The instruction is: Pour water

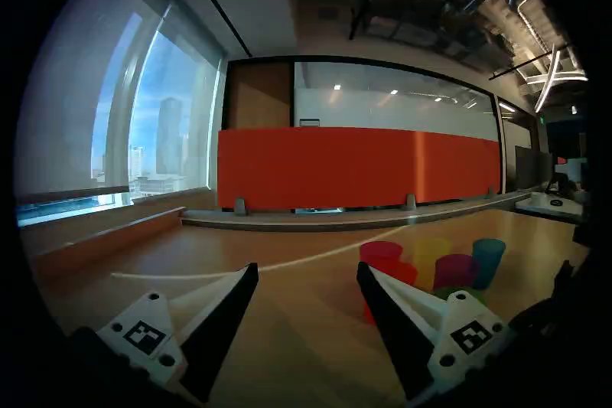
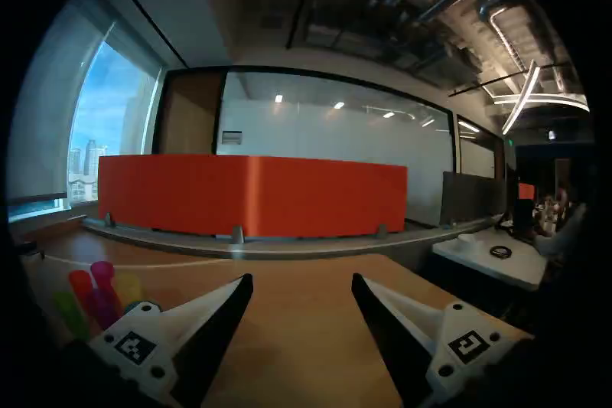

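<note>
Left gripper view looks low across a wooden table [image 1: 306, 316]. The left gripper [image 1: 306, 266] hangs over it with its two fingers spread wide and nothing between them. A cluster of cups [image 1: 447, 269] stands upright on the table ahead and to the right of that gripper. A red cup [image 1: 381, 253] is nearest the right finger, with a yellow cup [image 1: 432, 249] beside it. A pink cup [image 1: 459, 266] and a teal cup [image 1: 488, 257] stand farther right, all close together.

Right gripper view has the right gripper [image 2: 301, 279] gaping too, over bare wood and holding nothing. The cups are grouped off to its left, partly hidden behind its left finger. An orange screen [image 1: 359, 167] runs along the table's far edge, and a window [image 1: 153, 140] lies to the left.
</note>
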